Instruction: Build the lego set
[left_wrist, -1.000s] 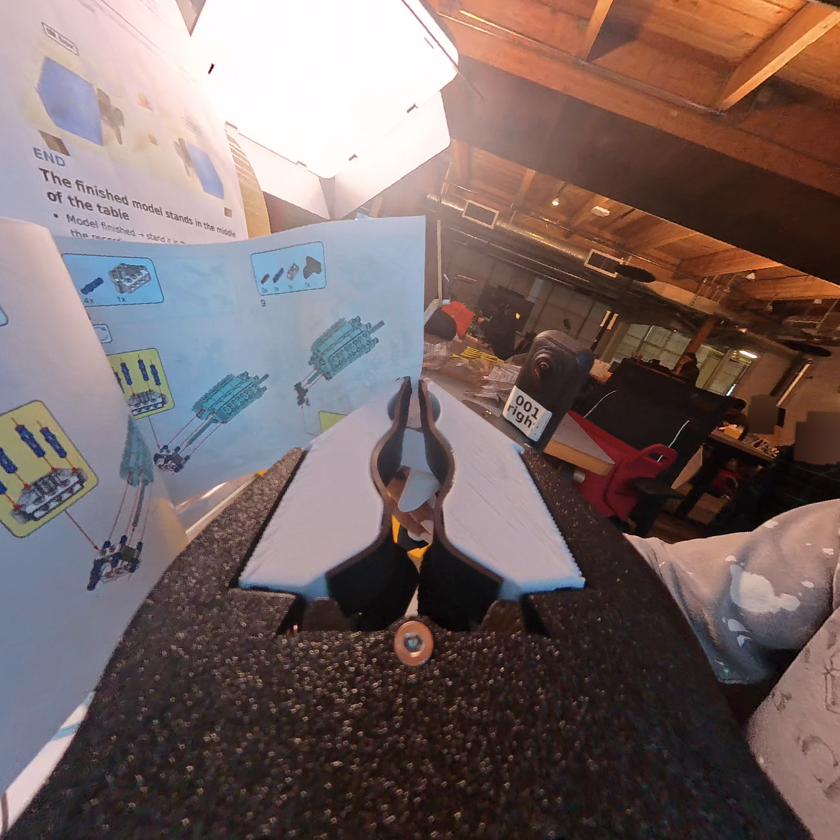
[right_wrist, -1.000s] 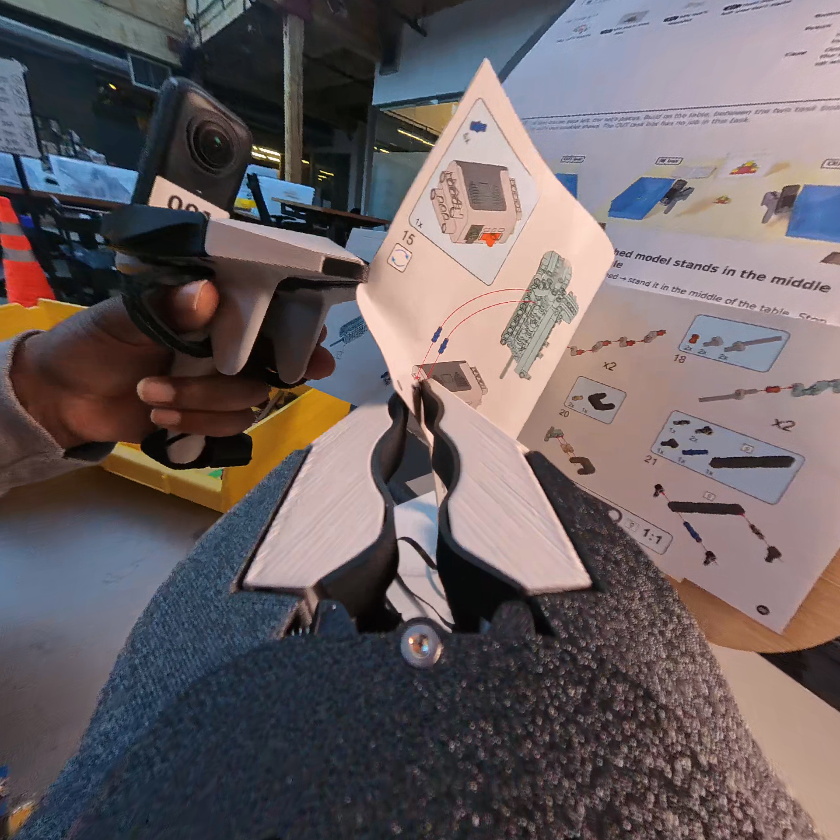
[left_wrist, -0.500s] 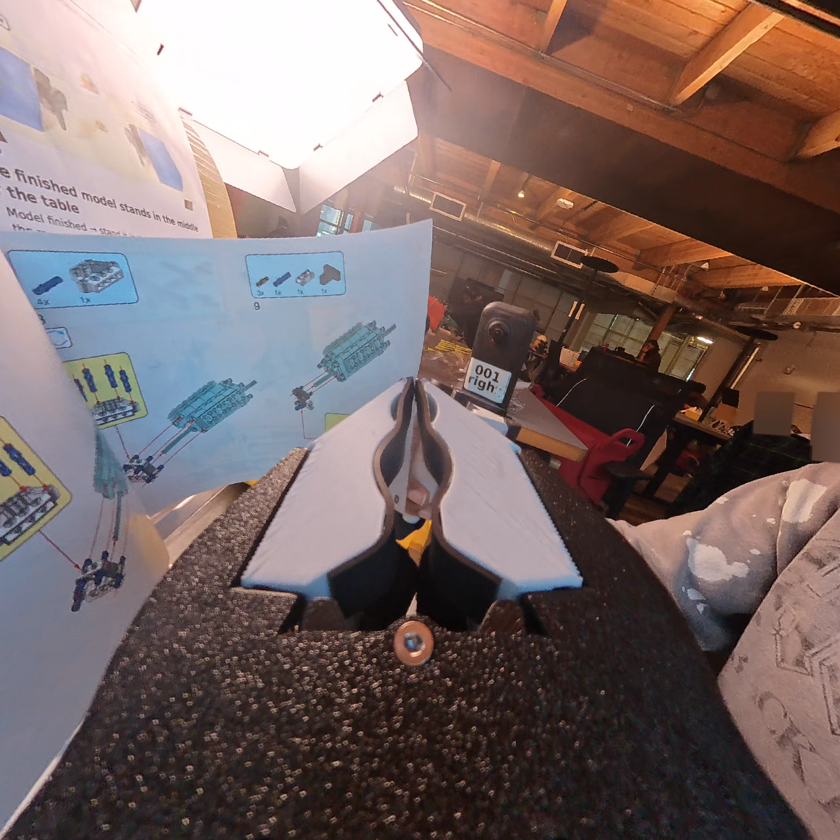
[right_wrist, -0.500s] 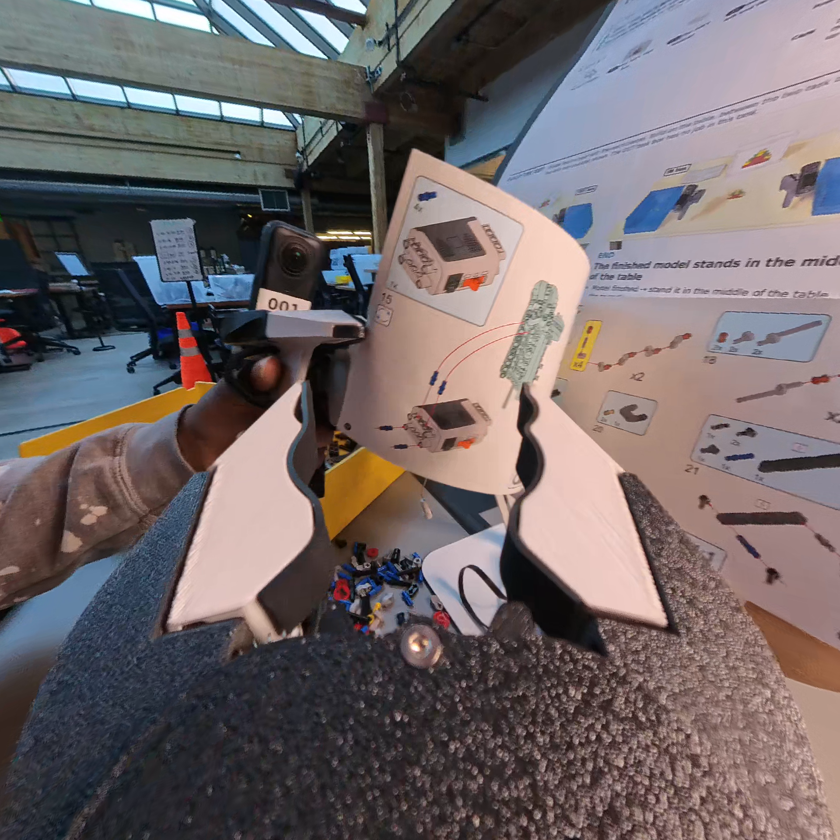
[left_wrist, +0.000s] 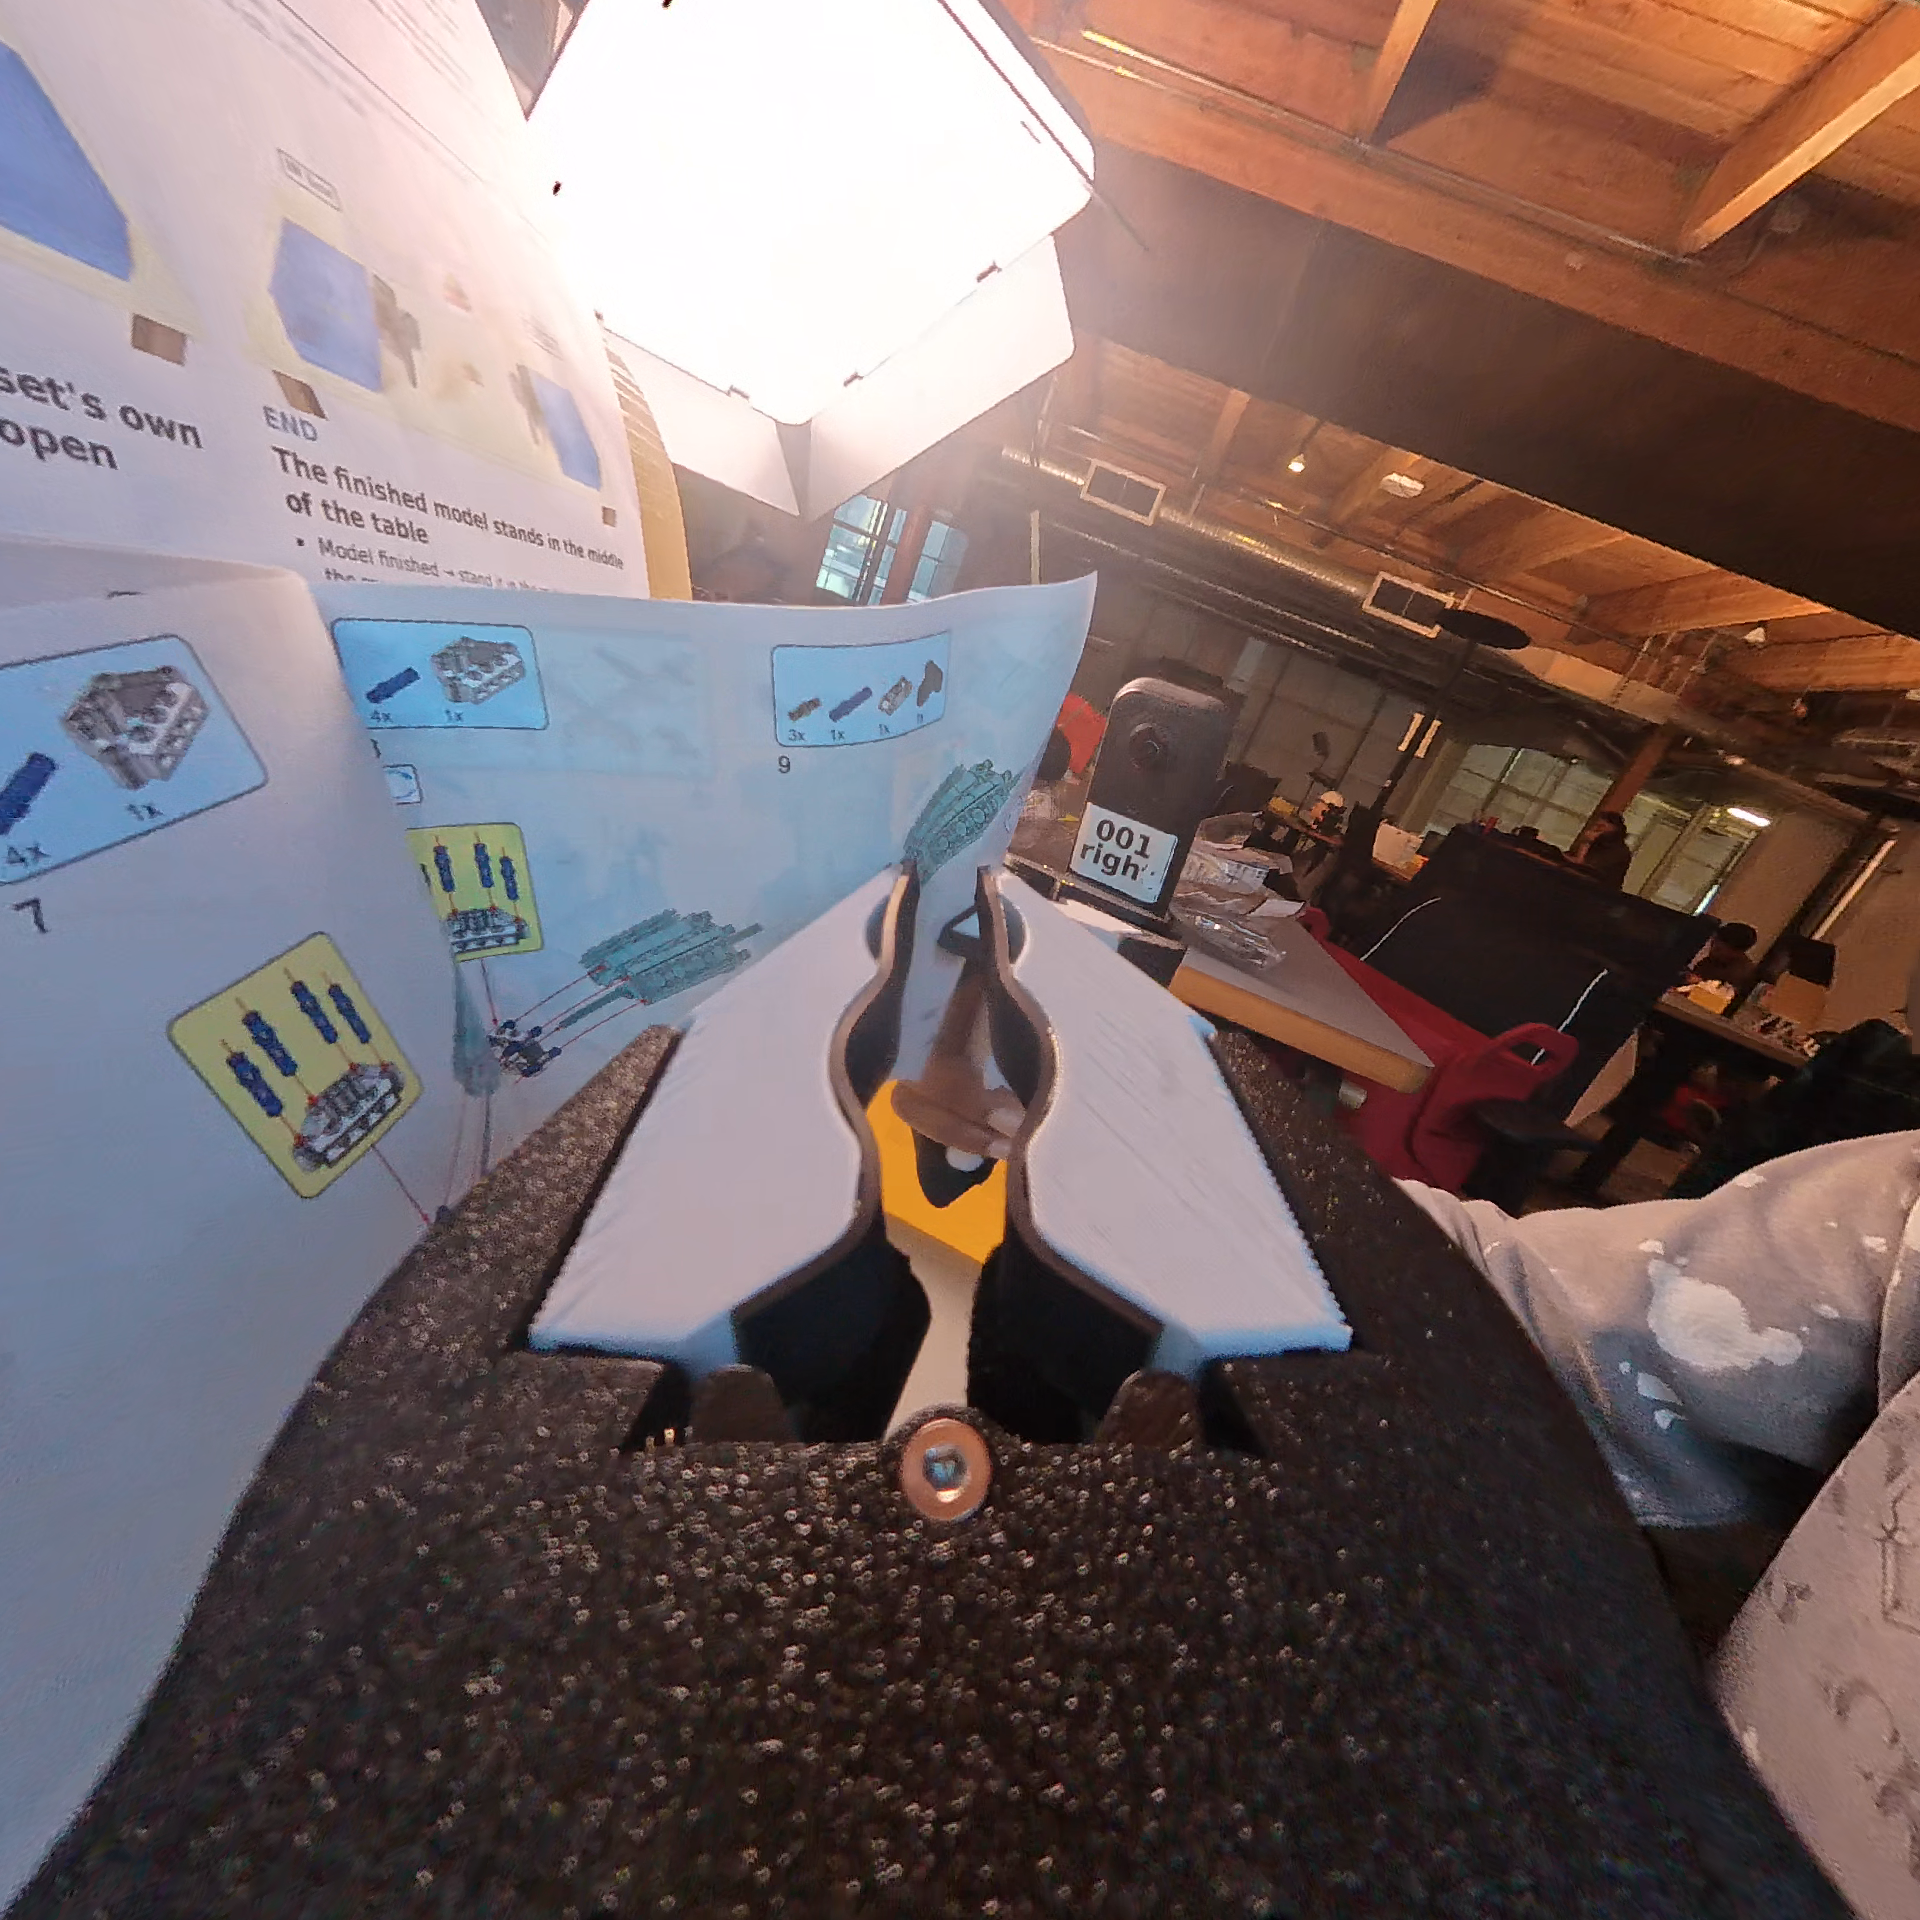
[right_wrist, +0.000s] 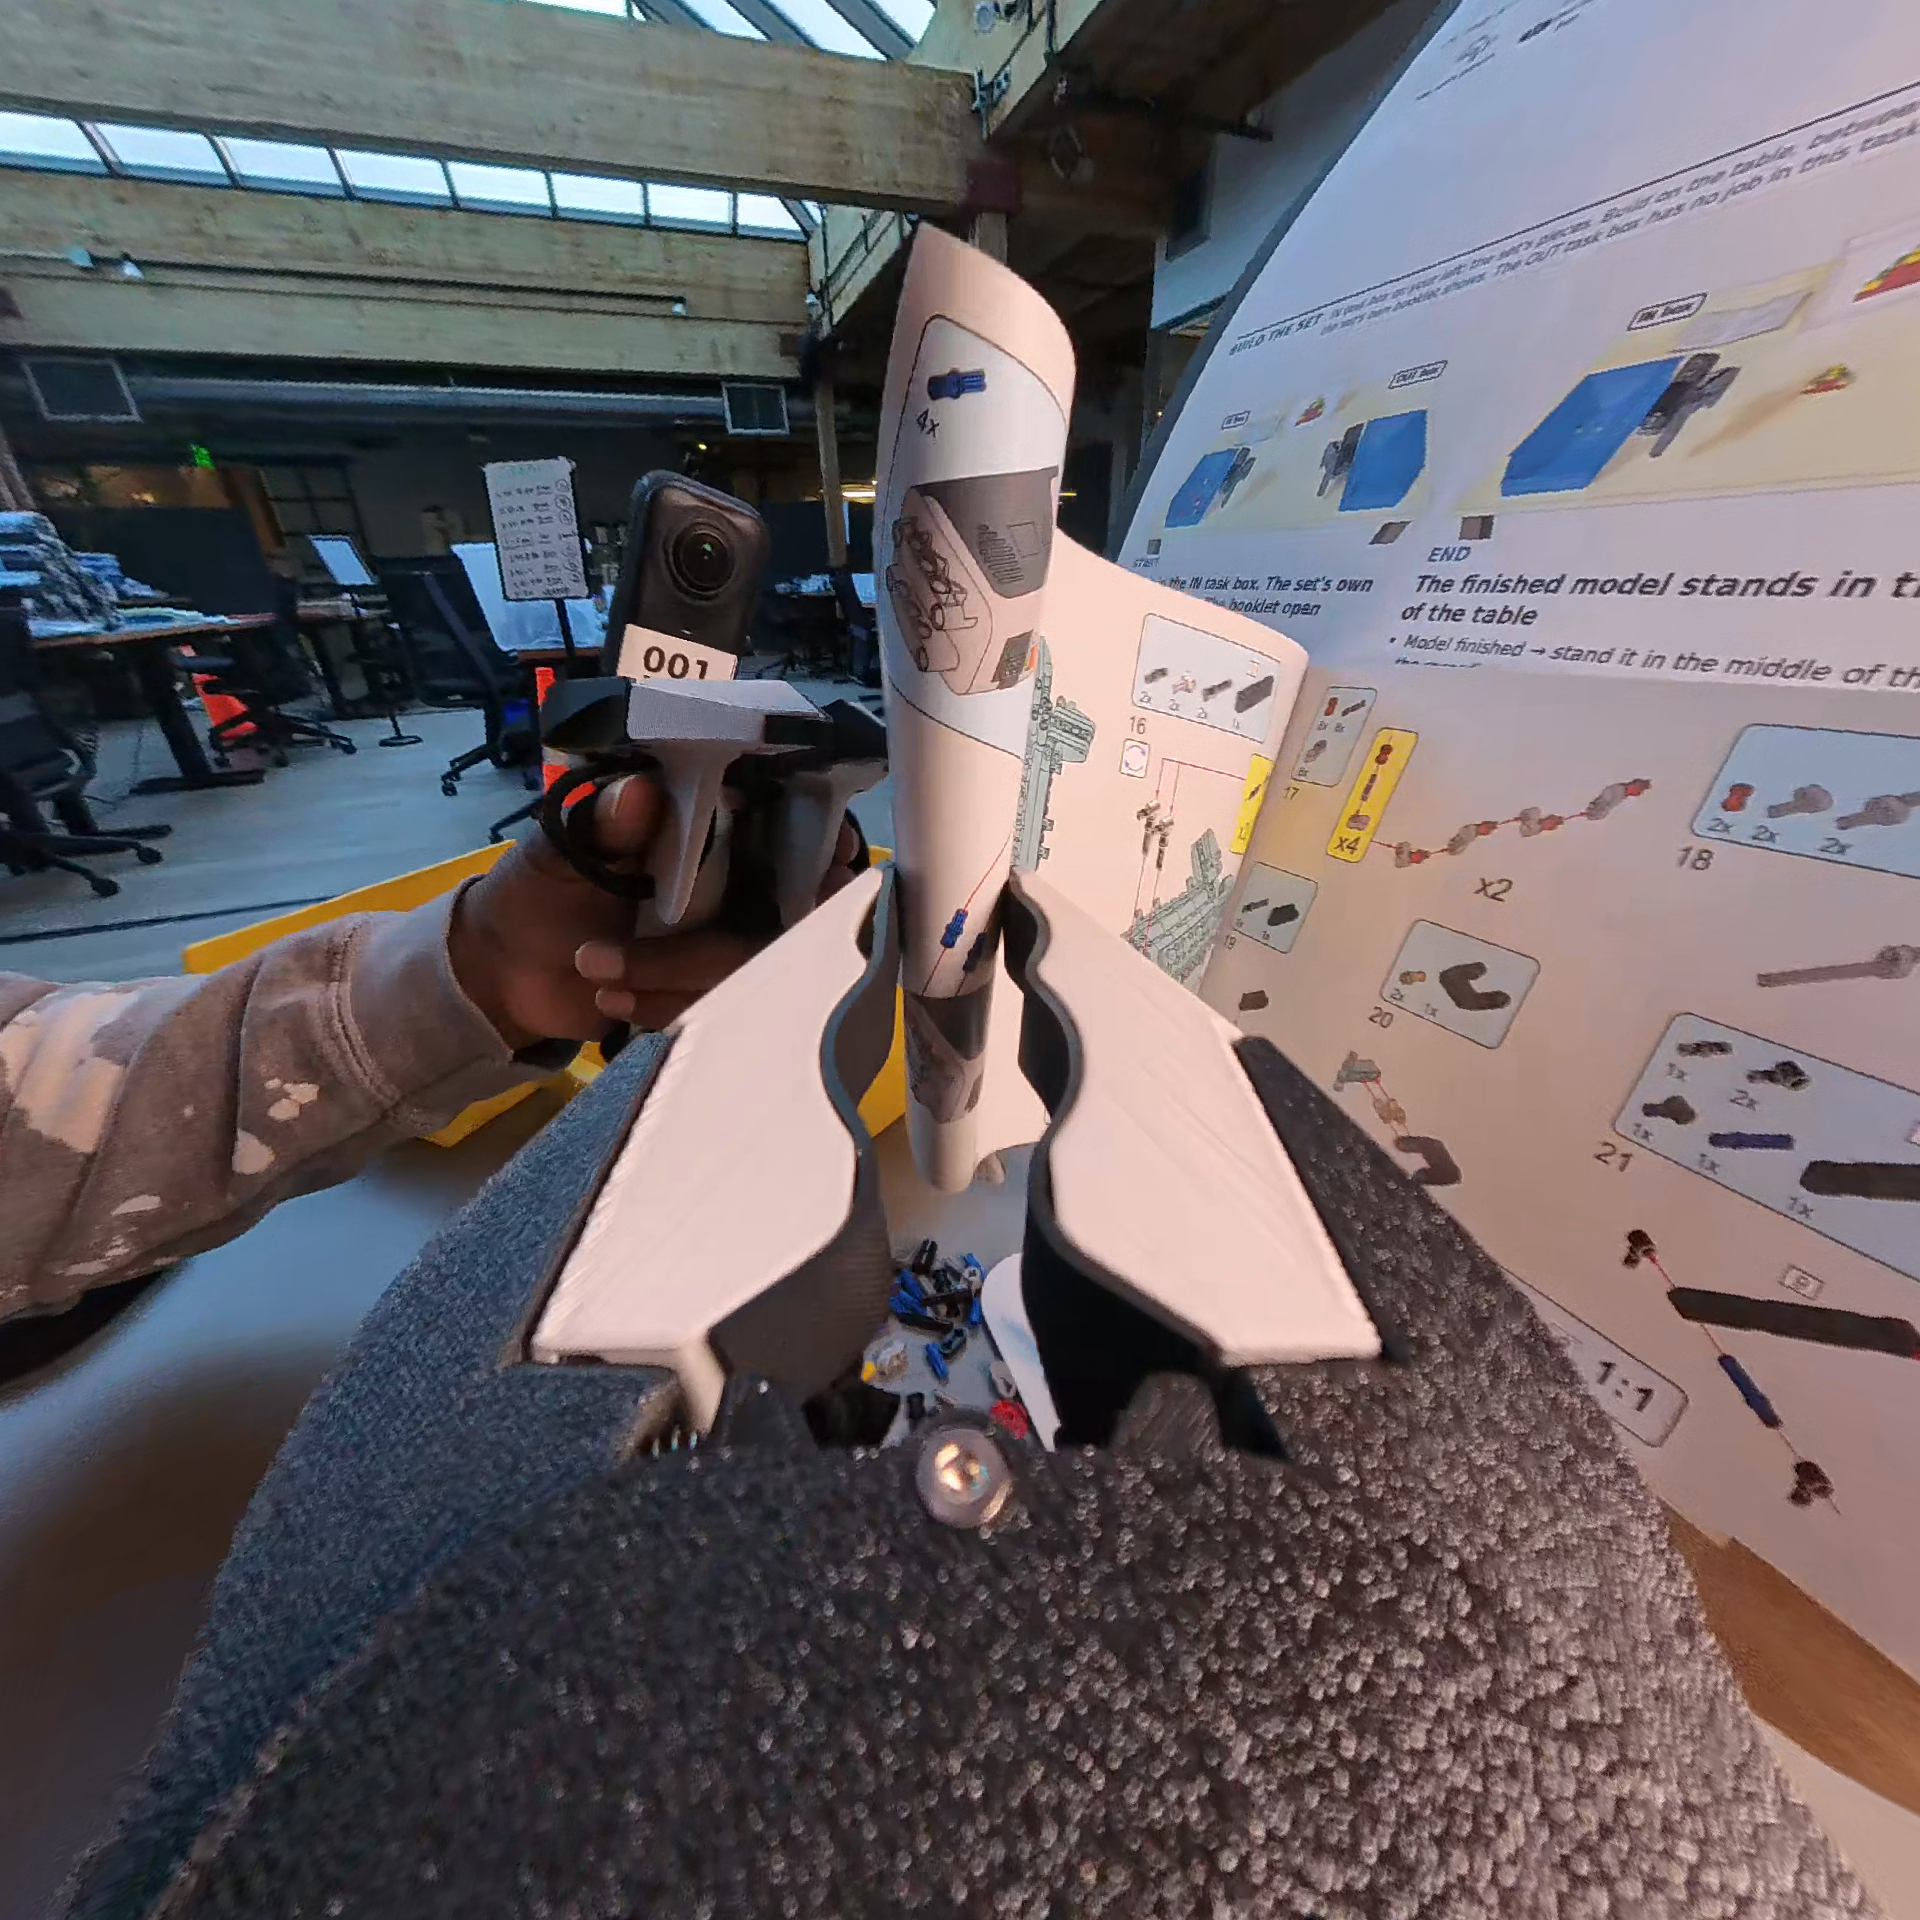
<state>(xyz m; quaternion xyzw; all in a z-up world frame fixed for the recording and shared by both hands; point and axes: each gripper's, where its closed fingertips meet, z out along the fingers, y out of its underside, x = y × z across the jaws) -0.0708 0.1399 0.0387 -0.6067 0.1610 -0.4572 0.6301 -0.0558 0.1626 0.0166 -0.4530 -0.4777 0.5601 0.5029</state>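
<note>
Workshop hall with timber beams and rows of desks behind a pale tabletop (right_wrist: 156, 1455). At centre, one white printed booklet page (right_wrist: 966, 623) stands upright and curled into a narrow roll, lifted off the open building-instruction booklet (right_wrist: 1558, 987) that leans at the tabletop's right edge below a large white instruction poster (right_wrist: 1558, 312).

The right gripper (right_wrist: 948, 888), whose fingers were spread wide half a second ago, now has them drawn in to a narrow gap with the roll between the tips. Whether they press the paper cannot be told.

The left gripper (left_wrist: 943, 883), held in a bare hand (right_wrist: 561, 935), meets the same page from the far side. Its tips, together a moment earlier, now stand slightly apart with the page's lower corner in the gap, and a grip cannot be confirmed.

The page, flatter before, has curled more tightly. Small blue, black and red plastic pieces (right_wrist: 935, 1299) lie on the tabletop beneath it, and a yellow bin (right_wrist: 312, 914) sits at the far edge.
</note>
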